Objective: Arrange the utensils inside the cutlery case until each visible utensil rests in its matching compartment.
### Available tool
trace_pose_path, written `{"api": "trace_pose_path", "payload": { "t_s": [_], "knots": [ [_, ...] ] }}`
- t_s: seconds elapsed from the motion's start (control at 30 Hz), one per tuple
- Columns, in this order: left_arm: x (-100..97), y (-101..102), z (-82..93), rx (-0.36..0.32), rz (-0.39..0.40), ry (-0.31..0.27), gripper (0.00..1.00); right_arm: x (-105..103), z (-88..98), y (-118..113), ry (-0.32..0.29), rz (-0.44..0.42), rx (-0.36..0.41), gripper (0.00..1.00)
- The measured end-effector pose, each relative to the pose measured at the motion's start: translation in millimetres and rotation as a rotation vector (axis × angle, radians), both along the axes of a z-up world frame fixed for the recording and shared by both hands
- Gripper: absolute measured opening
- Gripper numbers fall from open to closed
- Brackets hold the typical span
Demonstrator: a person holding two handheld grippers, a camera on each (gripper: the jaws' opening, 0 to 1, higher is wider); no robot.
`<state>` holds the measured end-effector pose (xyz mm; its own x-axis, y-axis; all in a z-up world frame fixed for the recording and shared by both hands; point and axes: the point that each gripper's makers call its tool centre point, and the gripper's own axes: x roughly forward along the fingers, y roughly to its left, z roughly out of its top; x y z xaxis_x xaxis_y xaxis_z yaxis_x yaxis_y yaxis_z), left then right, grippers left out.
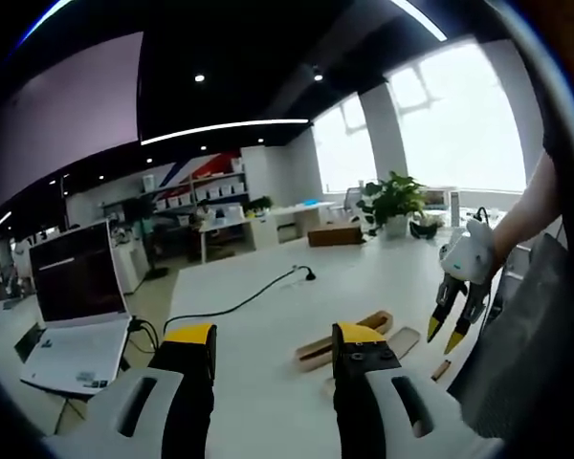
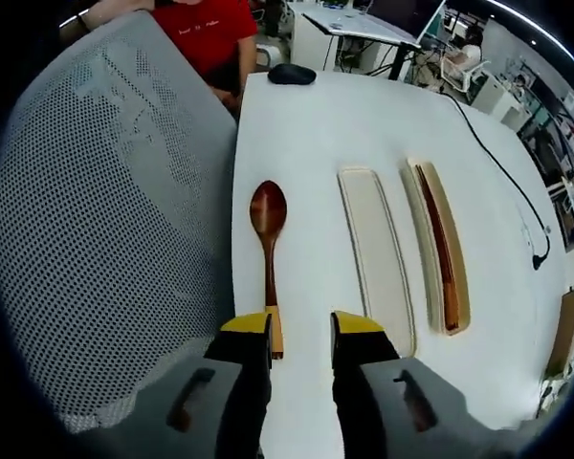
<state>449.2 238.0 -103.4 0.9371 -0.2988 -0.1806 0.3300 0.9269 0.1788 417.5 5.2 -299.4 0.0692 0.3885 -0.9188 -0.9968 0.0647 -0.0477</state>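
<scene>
Right gripper view — one wooden spoon (image 2: pixel 267 222), two case halves (image 2: pixel 376 253) — both tools apart.

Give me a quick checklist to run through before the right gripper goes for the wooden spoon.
1. Right gripper open: ok, jaws apart, nothing held.
2. Wooden spoon in view: ok, it lies on the white table, bowl away from the gripper.
3. Alignment: not ok, the handle end sits by the left jaw, not centred in the gap.
4. Cutlery case in view: ok, it lies beyond a separate pale lid; something dark and long already lies in it.
5. Matching compartment for the spoon: cannot tell.
6. Left gripper clear of the spoon: ok, open and held over another part of the table.
</scene>
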Motion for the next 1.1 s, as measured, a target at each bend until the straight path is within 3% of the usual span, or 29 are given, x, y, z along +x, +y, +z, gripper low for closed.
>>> {"api": "trace_pose_path", "payload": {
  "t_s": [0.07, 0.43, 1.1],
  "knots": [
    [-0.2, 0.8, 0.2, -0.004, 0.004, 0.000, 0.50, 0.4, -1.1, 4.7, -0.017, 0.020, 0.005, 0.20],
    [0.6, 1.0, 0.3, -0.002, 0.005, 0.000, 0.50, -11.4, -19.8, 15.2, 0.033, 0.112, -0.043, 0.21],
    [1.2, 2.9, -0.5, -0.011, 0.010, 0.002, 0.50, -16.0, -46.9, 30.2, 0.069, 0.187, -0.092, 0.20]
  ]
}}
